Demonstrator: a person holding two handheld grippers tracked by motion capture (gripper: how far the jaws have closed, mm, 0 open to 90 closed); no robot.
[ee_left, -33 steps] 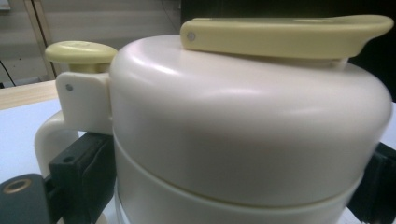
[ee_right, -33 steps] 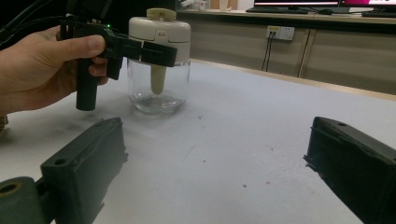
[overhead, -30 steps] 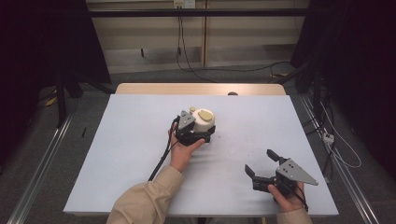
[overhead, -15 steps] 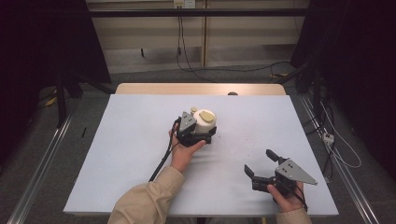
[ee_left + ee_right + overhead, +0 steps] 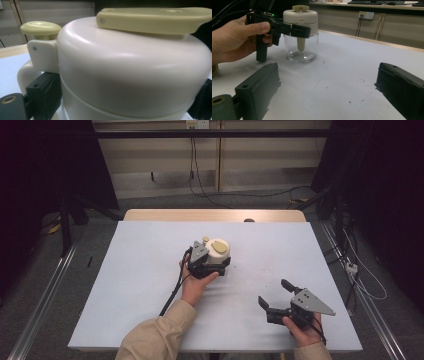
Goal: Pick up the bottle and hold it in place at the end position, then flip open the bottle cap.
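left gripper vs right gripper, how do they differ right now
The left gripper has its jaws closed around the cream-lidded glass jar; the right gripper has jaws spread wide, holding nothing. The left sits mid-table, the right nearer the table's front right. Both are black and hand-held.

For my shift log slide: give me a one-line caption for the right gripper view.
Left gripper clamps the cream-lidded glass jar on the white table; right gripper waits open in front.

table (image 5: 140, 270): pale blue-white top, wood edge at 12 o'clock | jar (image 5: 217, 254): stands just 12 o'clock of centre, clear glass, cream lid | small dark specks near centre
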